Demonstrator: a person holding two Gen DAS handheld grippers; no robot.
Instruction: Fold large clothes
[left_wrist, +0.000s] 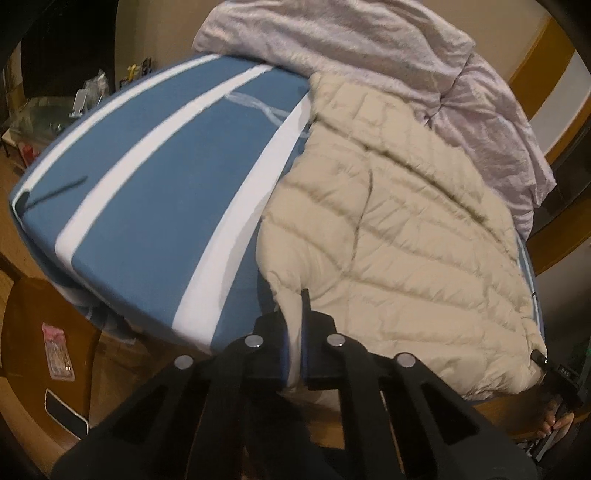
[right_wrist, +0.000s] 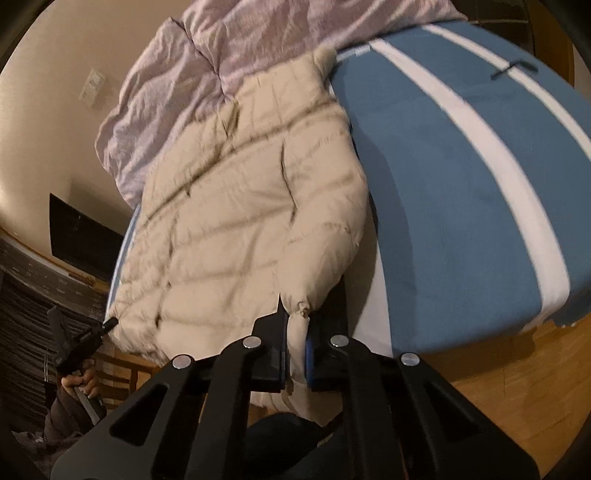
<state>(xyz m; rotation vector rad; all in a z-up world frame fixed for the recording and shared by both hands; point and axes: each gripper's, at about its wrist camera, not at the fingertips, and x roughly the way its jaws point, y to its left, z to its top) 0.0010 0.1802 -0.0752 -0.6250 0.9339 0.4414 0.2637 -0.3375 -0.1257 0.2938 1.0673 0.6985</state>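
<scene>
Left gripper (left_wrist: 294, 345) and right gripper (right_wrist: 295, 350), each clenched on the near hem of a cream puffer jacket (left_wrist: 399, 229).

Both grips pinch the padded edge that hangs over the foot of the bed (left_wrist: 147, 192), probably to lift the hem and fold it up over the body. The jacket lies flat on the blue-and-white striped sheet, collar toward the far end, where a crumpled lilac duvet (left_wrist: 332, 40) is heaped.
</scene>
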